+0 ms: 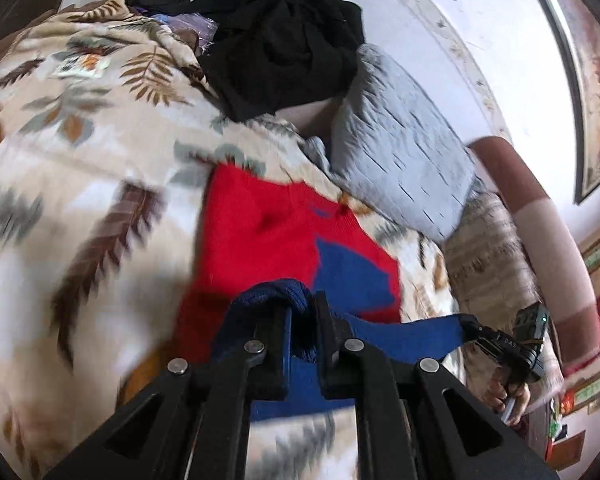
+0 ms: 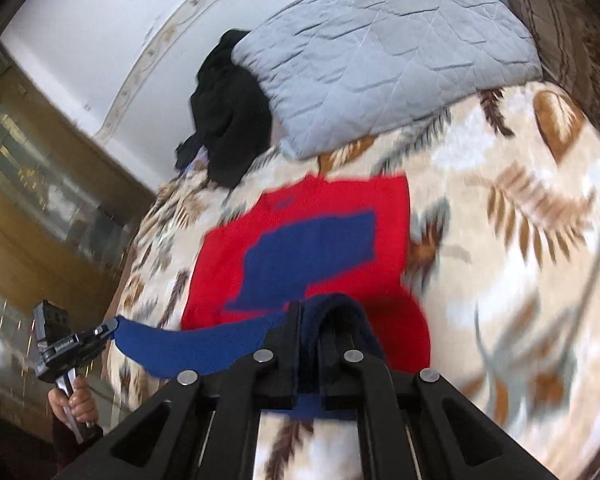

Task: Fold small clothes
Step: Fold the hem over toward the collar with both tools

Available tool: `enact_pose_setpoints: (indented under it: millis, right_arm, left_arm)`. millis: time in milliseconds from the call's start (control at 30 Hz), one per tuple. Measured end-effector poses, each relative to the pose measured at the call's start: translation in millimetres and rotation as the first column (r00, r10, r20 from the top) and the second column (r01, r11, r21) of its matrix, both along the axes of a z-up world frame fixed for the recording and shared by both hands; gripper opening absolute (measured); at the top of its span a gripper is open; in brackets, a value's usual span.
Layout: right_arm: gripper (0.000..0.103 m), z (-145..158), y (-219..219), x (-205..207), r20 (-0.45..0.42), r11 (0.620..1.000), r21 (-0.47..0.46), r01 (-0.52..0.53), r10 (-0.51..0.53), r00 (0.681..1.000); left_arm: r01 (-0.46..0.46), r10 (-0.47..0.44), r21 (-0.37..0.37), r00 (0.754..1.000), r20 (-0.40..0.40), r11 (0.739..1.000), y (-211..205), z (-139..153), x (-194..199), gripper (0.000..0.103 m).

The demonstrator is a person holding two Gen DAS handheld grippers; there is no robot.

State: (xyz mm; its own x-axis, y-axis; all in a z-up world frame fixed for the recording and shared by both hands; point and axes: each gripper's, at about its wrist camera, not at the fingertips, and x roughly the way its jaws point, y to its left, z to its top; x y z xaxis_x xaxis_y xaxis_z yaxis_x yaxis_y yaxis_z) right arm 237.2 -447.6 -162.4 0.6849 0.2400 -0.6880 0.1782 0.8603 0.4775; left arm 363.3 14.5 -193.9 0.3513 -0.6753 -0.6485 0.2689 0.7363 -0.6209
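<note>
The red sweater (image 1: 260,240) with a blue patch lies flat on the leaf-patterned blanket (image 1: 80,152), in the middle of the bed. Its blue ribbed hem (image 2: 188,344) is lifted from the blanket and stretched between the two tools.

The left gripper (image 1: 302,312) has its jaws narrow, closed on a fold of the dark blue hem that bulges over the finger tips. The right gripper (image 2: 312,320) holds the other end of the same hem in the same way, its jaws pressed on a thick roll of knit. In each view the lower part of the sweater is hidden behind the black fingers, so I cannot see how much cloth is between them.

Both pictures are blurred, mostly on the blanket and on the edges of the sweater, and the shape of the blue patch is hard to read; it is perhaps a folded sleeve or a knitted figure.

Behind the sweater a grey quilted pillow (image 2: 380,48) rests on the blanket, and a heap of black clothing (image 1: 276,40) lies just beside it, touching its corner. The person's forearm (image 1: 540,232) is cut off by the right border of the left wrist view.
</note>
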Motion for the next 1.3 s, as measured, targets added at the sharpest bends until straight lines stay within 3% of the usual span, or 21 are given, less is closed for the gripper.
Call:
enact_pose_setpoints:
  millis: [133, 333, 467, 567, 600, 700, 733, 767, 800, 867, 967, 1033, 1067, 1233, 1300]
  right_arm:
    - [0.006, -12, -26, 72, -0.017, 0.998, 0.015, 0.067, -0.067, 0.998]
    - [0.006, -35, -71, 147, -0.020, 0.983, 0.061, 0.171, -0.171, 0.985]
    - [0.007, -64, -101, 186, -0.032, 0.960, 0.153, 0.232, -0.230, 0.973]
    - [0.012, -84, -120, 189, -0.002, 0.920, 0.255, 0.297, -0.307, 0.952]
    - [0.021, -88, -127, 185, 0.008, 0.903, 0.292, 0.316, -0.333, 0.943]
    - [0.078, -88, -141, 158, 0.047, 0.853, 0.364, 0.375, -0.419, 0.907]
    - [0.078, -83, -140, 148, 0.066, 0.853, 0.354, 0.385, -0.433, 0.899]
    - [0.078, -74, -133, 142, 0.083, 0.887, 0.290, 0.359, -0.397, 0.914]
    - [0.078, -69, -126, 139, 0.087, 0.910, 0.244, 0.336, -0.365, 0.927]
    - [0.076, -58, -97, 130, 0.083, 0.958, 0.111, 0.262, -0.272, 0.959]
    - [0.069, -56, -50, 118, 0.076, 0.986, -0.044, 0.159, -0.155, 0.985]
    - [0.046, -61, -22, 116, 0.051, 0.984, -0.134, 0.114, -0.108, 0.993]
    - [0.040, -66, -11, 119, 0.020, 0.980, -0.175, 0.097, -0.095, 0.995]
    - [0.038, -109, 2, 123, -0.141, 0.960, -0.269, 0.081, -0.123, 0.982]
    - [0.038, -112, 2, 118, -0.146, 0.955, -0.283, 0.084, -0.130, 0.981]
  left_arm:
    - [-0.023, 0.023, 0.018, 0.999, -0.035, 1.000, -28, -14, 63, 0.010]
    - [-0.066, 0.069, 0.053, 0.996, -0.060, 0.996, -54, -34, 138, 0.009]
    - [-0.105, 0.111, 0.090, 0.991, -0.069, 0.990, -62, -53, 165, 0.009]
    - [-0.166, 0.171, 0.055, 0.980, -0.098, 0.985, -52, -71, 169, 0.009]
    - [-0.186, 0.189, 0.042, 0.978, -0.086, 0.982, -49, -71, 167, 0.009]
    - [-0.265, 0.263, 0.068, 0.964, 0.039, 0.962, -37, -51, 144, 0.013]
    - [-0.276, 0.267, 0.097, 0.958, 0.102, 0.956, -36, -39, 130, 0.016]
    - [-0.280, 0.265, 0.111, 0.955, 0.136, 0.954, -36, -31, 120, 0.027]
    - [-0.291, 0.270, 0.126, 0.950, 0.158, 0.948, -37, -25, 110, 0.046]
    - [-0.287, 0.254, 0.189, 0.950, 0.179, 0.939, -47, -18, 89, 0.062]
    - [-0.189, 0.143, 0.297, 0.975, 0.171, 0.936, -75, -18, 59, 0.062]
    - [-0.150, 0.088, 0.370, 0.980, 0.180, 0.917, -93, -23, 44, 0.063]
    - [-0.135, 0.067, 0.418, 0.982, 0.175, 0.898, -100, -28, 39, 0.064]
    - [-0.147, 0.111, 0.536, 0.989, 0.098, 0.831, -96, -78, 50, 0.064]
    - [-0.145, 0.140, 0.487, 0.989, 0.046, 0.861, -85, -90, 59, 0.071]
